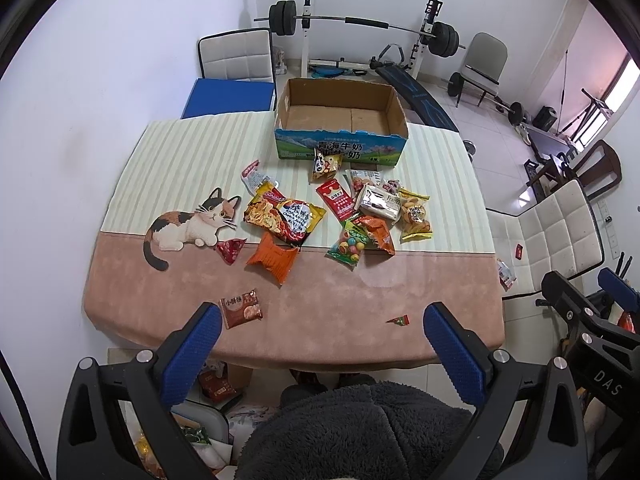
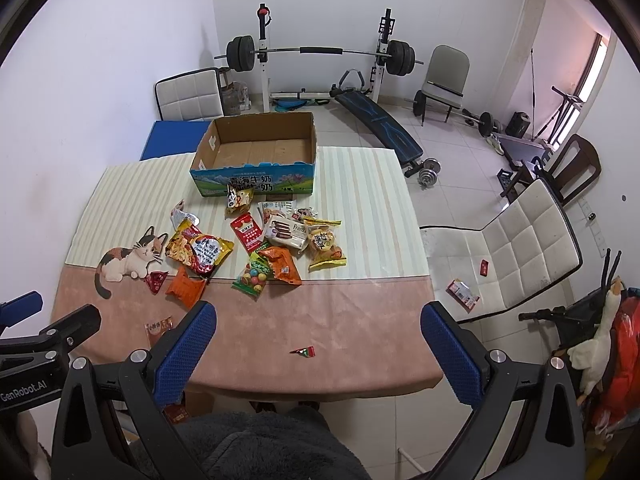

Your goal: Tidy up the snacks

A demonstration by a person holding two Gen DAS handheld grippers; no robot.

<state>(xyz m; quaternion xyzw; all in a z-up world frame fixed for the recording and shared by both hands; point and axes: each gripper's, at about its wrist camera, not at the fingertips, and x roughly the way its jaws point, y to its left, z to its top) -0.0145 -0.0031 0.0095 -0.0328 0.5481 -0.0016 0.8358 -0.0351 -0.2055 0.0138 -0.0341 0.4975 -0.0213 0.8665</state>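
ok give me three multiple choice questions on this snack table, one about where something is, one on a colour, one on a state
1. Where does the small brown snack packet lie?
A. inside the cardboard box
B. on the pink part of the tablecloth near the left gripper
C. on the white chair

2. What colour are the pads on the left gripper fingers?
A. blue
B. green
C. white

3. What is the state of the cardboard box?
A. taped shut
B. full of snacks
C. open and empty

Answers:
1. B, the packet sits alone on the pink band at the table's near edge, just ahead of the left finger, apart from the main pile.
2. A, both fingers carry textured blue pads.
3. C, the top is open and only bare cardboard floor shows inside, in both wrist views.
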